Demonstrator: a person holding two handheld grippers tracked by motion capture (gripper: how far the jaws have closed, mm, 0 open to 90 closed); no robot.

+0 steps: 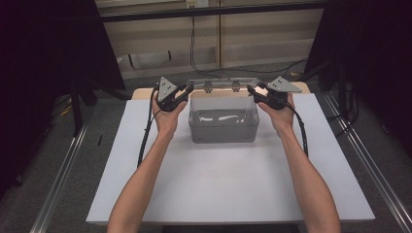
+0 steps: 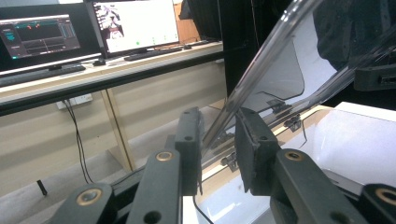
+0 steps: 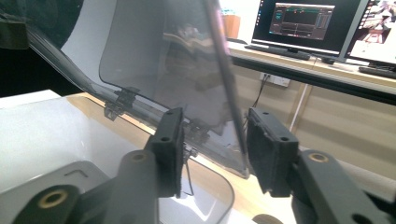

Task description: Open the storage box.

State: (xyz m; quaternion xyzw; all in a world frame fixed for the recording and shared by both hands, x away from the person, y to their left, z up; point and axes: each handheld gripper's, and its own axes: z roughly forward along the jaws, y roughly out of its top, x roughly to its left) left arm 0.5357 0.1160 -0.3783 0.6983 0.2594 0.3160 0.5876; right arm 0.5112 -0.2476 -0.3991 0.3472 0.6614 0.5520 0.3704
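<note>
In the high view, both forearms reach forward over the white table (image 1: pixel 228 184); the left claw (image 1: pixel 185 91) and right claw (image 1: pixel 252 91) flank a clear box (image 1: pixel 223 125) with its hinged lid (image 1: pixel 223 81) raised. In the left gripper view, the jaws straddle the lid's edge (image 2: pixel 243 88), narrowly apart. In the right gripper view, the jaws likewise bracket the lid's edge (image 3: pixel 229 88); I cannot tell if they grip.

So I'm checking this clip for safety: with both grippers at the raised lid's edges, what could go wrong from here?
The clear lid sits between the jaws of the left gripper and the right gripper, yet gaps show beside its thin edge, so it might slip and drop onto the box. Uneven pulling could also strain the hinges at the back.
</note>
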